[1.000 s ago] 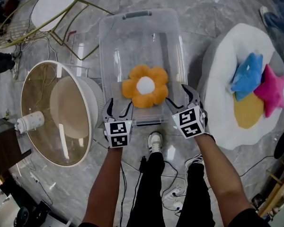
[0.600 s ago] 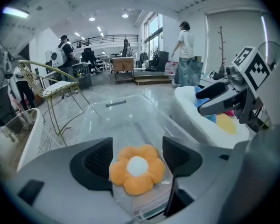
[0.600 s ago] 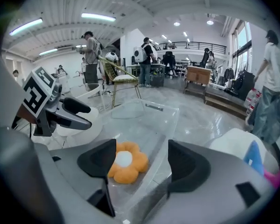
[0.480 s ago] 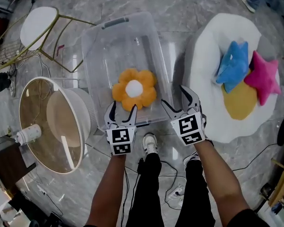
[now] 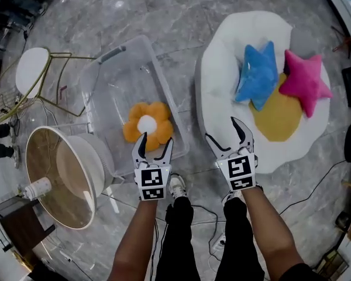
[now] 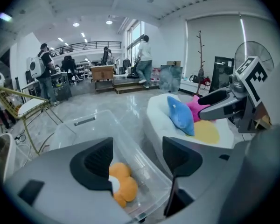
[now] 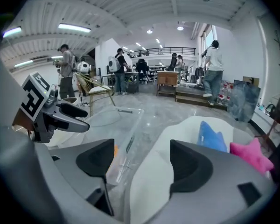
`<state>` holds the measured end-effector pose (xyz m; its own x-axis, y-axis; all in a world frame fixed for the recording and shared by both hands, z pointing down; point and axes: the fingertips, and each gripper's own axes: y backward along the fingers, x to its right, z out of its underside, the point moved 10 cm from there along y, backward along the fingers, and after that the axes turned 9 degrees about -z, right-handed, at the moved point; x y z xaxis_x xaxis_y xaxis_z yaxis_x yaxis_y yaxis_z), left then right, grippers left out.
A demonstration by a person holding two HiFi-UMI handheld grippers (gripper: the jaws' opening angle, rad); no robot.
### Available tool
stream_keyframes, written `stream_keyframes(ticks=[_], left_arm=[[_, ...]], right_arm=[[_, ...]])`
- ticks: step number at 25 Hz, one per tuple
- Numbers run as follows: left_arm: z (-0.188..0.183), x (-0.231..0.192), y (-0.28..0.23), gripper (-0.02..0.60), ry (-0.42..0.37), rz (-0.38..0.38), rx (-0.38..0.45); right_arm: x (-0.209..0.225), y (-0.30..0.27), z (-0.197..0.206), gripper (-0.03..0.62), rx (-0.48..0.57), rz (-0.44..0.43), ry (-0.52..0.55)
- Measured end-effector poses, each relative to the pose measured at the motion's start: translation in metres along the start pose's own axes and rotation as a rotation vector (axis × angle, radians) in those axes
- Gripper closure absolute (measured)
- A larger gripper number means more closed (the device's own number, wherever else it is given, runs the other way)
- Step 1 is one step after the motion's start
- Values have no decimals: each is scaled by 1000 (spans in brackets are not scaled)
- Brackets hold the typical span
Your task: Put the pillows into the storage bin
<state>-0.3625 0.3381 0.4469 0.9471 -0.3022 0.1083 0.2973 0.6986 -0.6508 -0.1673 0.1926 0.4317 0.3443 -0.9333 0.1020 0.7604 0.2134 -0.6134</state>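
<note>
You're pulling back off the storage bin (image 5: 114, 81), flower pillow (image 5: 146, 126) left inside.
Your left gripper (image 5: 156, 139) gapes empty; right gripper (image 5: 223, 130) jaws have just been opening, empty too.

Bright, even light comes from ceiling strip lights (image 7: 74, 28) and a tall window (image 6: 133, 36), with glare on the polished floor (image 5: 181, 16). Both gripper views bulge fisheye-style and go black at the corners.

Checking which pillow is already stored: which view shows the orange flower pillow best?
The head view: the whole orange flower pillow lies in the clear storage bin, seen from above. The left gripper view shows part of it behind a jaw; the right gripper view only an orange sliver.
</note>
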Motion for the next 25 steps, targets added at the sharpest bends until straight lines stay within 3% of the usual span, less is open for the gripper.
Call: stream_keyframes(ticks=[10, 17, 25], left_arm=[[-58, 155, -16, 262, -123, 79, 19], [-83, 270, -17, 262, -170, 119, -16], [-94, 327, -50, 262, -252, 152, -36]], right_arm=[[119, 102, 67, 195, -18, 84, -94], [197, 171, 120, 190, -38, 97, -172], [246, 176, 150, 166, -51, 103, -239]])
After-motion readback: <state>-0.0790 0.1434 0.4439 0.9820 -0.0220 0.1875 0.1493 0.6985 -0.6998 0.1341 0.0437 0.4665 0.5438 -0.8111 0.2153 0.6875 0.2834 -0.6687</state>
